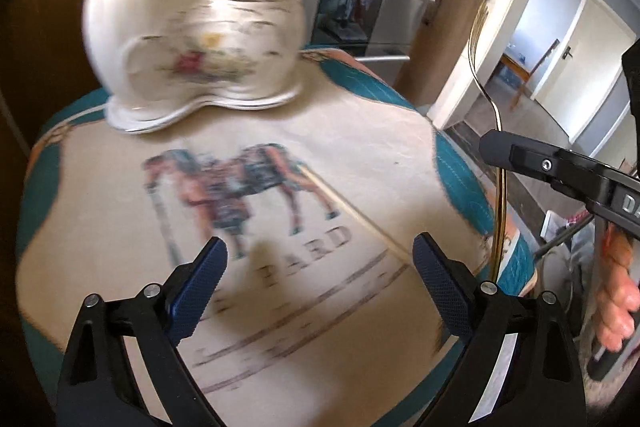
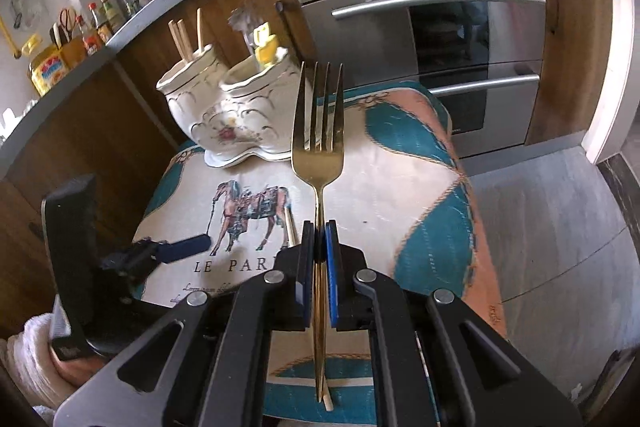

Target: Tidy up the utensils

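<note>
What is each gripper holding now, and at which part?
The right gripper holds the gold fork by its handle, just below the neck, tines up. The left gripper is open and holds nothing.

The middle of the tabletop is left bare between the two claws, apart from a chopstick lying slantwise there. At the far edge the way is blocked by a double porcelain holder, its cups partly filled with upright sticks and yellow-handled pieces. Beyond the right edge, open floor is seen.
</note>
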Demonstrator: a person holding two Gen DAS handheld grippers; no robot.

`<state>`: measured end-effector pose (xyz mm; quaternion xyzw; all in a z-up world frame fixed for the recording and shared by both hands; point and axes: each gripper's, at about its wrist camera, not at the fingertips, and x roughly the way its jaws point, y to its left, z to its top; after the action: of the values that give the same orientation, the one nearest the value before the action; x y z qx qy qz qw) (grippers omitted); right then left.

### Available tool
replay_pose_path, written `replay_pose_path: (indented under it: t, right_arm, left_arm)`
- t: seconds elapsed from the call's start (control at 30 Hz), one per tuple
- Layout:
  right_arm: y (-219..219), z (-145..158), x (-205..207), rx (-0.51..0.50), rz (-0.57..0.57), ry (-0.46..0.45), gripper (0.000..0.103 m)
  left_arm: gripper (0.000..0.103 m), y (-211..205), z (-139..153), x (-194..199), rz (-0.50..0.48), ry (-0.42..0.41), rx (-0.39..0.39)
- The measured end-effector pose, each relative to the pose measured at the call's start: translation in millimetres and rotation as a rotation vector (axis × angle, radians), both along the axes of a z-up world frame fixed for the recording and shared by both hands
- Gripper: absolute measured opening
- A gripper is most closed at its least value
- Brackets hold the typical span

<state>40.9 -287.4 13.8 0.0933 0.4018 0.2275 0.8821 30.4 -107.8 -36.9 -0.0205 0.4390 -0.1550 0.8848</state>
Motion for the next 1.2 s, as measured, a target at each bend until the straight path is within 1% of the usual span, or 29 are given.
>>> replay_pose_path:
  t: [0.07,0.13,0.2,0.27,0.33,0.37,0.43,0.47,0.57,0.63,0.7,0.77,0.83,0.97,1.0,1.07,1.1,1.17,1.2]
  right_arm:
    - [-3.7,-1.9,1.3,0.012,0.0,0.008,0.006]
    - [-7.5,-2.9,0.0,0.021,0.005,0.012,0.006]
    - [-10.5,-4.1,-1.1,0.025,0.006,0.012,0.006]
    - [-16.3,-5.2,-1.9,0.028,0.0,0.012,0.006]
    - [-23.1,-6.4,-1.9,0.03,-0.013,0.015,0.006]
    - [-25.6,-7.3,-1.4,0.028,-0.02,0.017,0.006]
    - [-28.5,-8.5,0.2,0.026,-0.031,0.021,0.006]
    - [-29.2,-8.7,0.7,0.028,-0.032,0.023,0.006]
    - [-25.8,-7.1,0.0,0.031,-0.027,0.019,0.006]
    - [-22.5,-5.6,0.3,0.021,-0.028,0.01,0.006]
    - [-19.6,-5.0,2.2,0.019,-0.029,0.008,0.006]
    - [-15.8,-5.8,4.6,0.022,-0.025,0.015,0.006]
    - [-10.6,-6.6,7.9,0.013,-0.022,0.017,0.006]
    - [1.0,-6.5,12.5,0.009,-0.009,0.018,0.006]
    - [2.9,-5.3,12.0,0.011,-0.005,0.016,0.006]
    - [6.2,-1.4,9.1,0.011,0.009,0.006,0.006]
    - [6.9,0.6,7.6,0.008,0.013,0.001,0.006]
    - [5.2,3.9,5.3,0.009,0.015,-0.005,0.006]
    - [3.7,5.1,4.6,0.011,0.014,-0.007,0.006]
  left_arm:
    - [0.092,-14.2,-4.5,5.8,-0.009,0.008,0.016]
    - [0.084,-28.2,-9.5,10.7,-0.024,0.023,0.052]
    - [0.079,-38.8,-15.8,14.5,-0.042,0.046,0.077]
    - [0.073,-48.5,-19.4,15.2,-0.049,0.032,0.133]
    - [0.061,-51.1,-20.5,15.0,-0.057,0.012,0.182]
    - [0.053,-50.5,-20.7,14.7,-0.064,0.001,0.198]
    - [0.039,-45.4,-19.8,16.0,-0.077,-0.007,0.21]
    - [0.037,-42.6,-18.9,17.9,-0.086,-0.008,0.209]
    - [0.027,-33.7,-16.6,19.0,-0.142,-0.025,0.221]
    - [0.011,-27.2,-14.2,18.1,-0.165,-0.031,0.245]
    - [0.001,-21.2,-13.9,18.6,-0.177,-0.019,0.261]
    - [0.001,-9.0,-16.7,17.7,-0.177,0.002,0.276]
    - [0.001,-0.4,-17.7,16.4,-0.182,-0.003,0.268]
    - [0.001,18.3,-16.1,16.0,-0.151,0.01,0.255]
    - [0.001,22.1,-14.6,15.2,-0.144,0.023,0.233]
    - [0.001,30.4,-11.3,14.6,-0.117,0.073,0.124]
    - [0.002,29.7,-9.9,13.0,-0.113,0.074,0.105]
    - [0.016,22.0,-7.4,7.2,-0.115,0.051,0.081]
    - [0.031,14.5,-5.5,2.6,-0.143,0.03,0.085]
